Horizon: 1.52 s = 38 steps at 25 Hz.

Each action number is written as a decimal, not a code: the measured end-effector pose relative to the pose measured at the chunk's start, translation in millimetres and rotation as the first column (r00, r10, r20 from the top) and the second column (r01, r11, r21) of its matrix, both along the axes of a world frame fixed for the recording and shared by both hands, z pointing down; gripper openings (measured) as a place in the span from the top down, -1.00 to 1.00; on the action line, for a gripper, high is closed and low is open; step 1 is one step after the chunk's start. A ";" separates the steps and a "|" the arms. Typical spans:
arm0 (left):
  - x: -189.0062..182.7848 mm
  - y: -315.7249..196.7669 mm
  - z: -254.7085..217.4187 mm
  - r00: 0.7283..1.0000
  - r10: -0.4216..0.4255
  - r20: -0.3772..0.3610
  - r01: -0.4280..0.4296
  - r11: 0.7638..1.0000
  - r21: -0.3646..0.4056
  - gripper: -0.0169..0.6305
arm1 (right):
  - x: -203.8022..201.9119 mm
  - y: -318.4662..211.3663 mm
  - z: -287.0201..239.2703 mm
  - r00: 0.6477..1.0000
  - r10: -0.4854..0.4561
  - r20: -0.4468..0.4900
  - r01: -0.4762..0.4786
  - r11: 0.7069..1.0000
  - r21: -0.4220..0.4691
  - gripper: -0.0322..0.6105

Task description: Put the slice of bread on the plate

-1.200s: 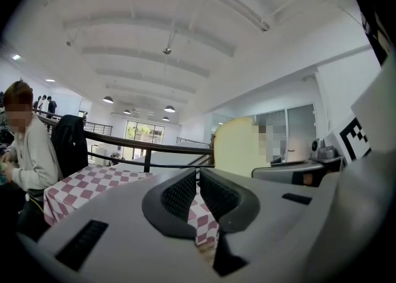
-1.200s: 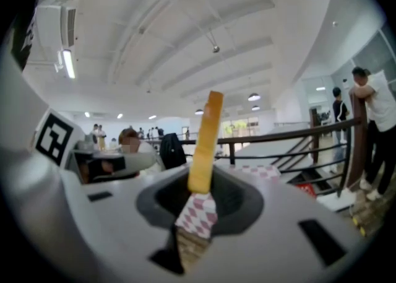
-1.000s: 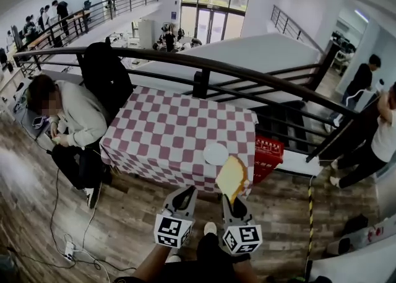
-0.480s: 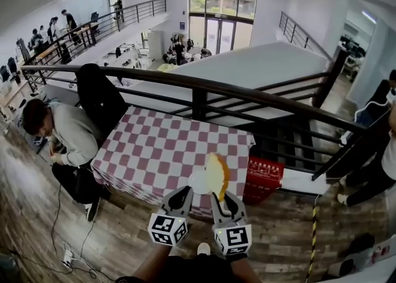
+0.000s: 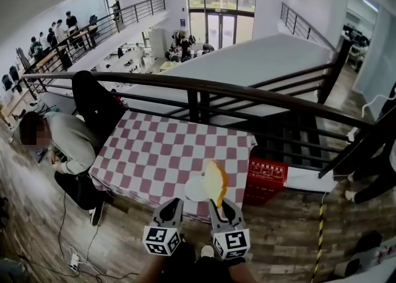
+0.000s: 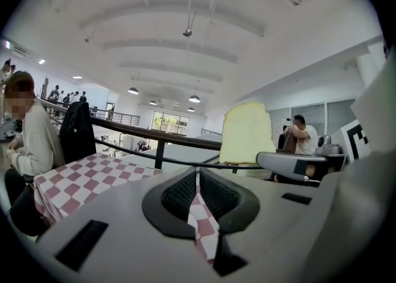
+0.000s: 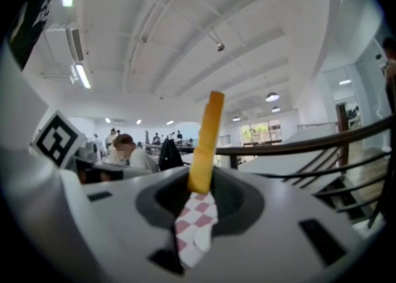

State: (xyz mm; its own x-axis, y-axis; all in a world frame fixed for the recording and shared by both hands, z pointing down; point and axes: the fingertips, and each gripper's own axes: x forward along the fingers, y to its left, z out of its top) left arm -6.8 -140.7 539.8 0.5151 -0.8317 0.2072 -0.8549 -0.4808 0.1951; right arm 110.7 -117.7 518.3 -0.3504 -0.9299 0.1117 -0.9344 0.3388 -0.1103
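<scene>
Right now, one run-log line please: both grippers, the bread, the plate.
left gripper: shut, empty | right gripper: shut on slice of bread, held upright | plate: on checkered table | status: bread not yet on plate

surface: red-and-white checked table (image 5: 154, 152) | on it: white plate (image 5: 193, 189) | plate position: near front edge

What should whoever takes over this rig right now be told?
Left tool: shut, empty.
Right tool: shut on the slice of bread, held upright by its lower edge.
Plate: on the checked table near its front edge, just ahead of both tools.
Done: bread is in the grip, above the plate area.
Left: lay the bread flat on the plate and release.
</scene>
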 end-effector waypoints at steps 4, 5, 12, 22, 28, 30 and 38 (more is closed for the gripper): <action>-0.2 -13.5 23.3 1.000 -0.007 0.004 0.007 0.999 -0.053 0.83 | 1.6 -13.4 19.3 1.000 -0.008 0.004 0.009 0.998 -0.058 0.60; 0.5 -20.1 26.7 1.000 -0.003 0.010 0.004 0.999 -0.053 0.83 | 1.2 -19.5 23.1 1.000 -0.010 0.006 0.010 0.998 -0.067 0.60; 11.0 -68.4 51.6 0.999 0.041 0.018 -0.039 0.995 -0.088 0.83 | -6.0 -66.9 58.2 0.998 -0.012 0.064 0.023 0.984 -0.177 0.59; 13.7 -108.6 113.2 0.988 0.123 0.089 -0.101 0.971 -0.219 0.83 | -26.1 -99.5 156.4 0.994 -0.024 0.107 0.068 0.900 -0.431 0.59; 10.5 -122.0 141.2 0.985 0.158 0.072 -0.130 0.946 -0.298 0.83 | -36.9 -100.5 213.9 0.989 -0.017 0.147 0.098 0.820 -0.563 0.59; 9.9 -127.3 159.1 0.981 0.171 0.095 -0.133 0.939 -0.317 0.83 | -39.8 -101.3 231.4 0.989 -0.020 0.148 0.105 0.799 -0.592 0.59; -0.6 -126.8 208.6 0.977 0.177 0.121 -0.112 0.904 -0.413 0.83 | -61.3 -107.5 272.6 0.961 -0.024 0.277 0.207 0.726 -0.656 0.59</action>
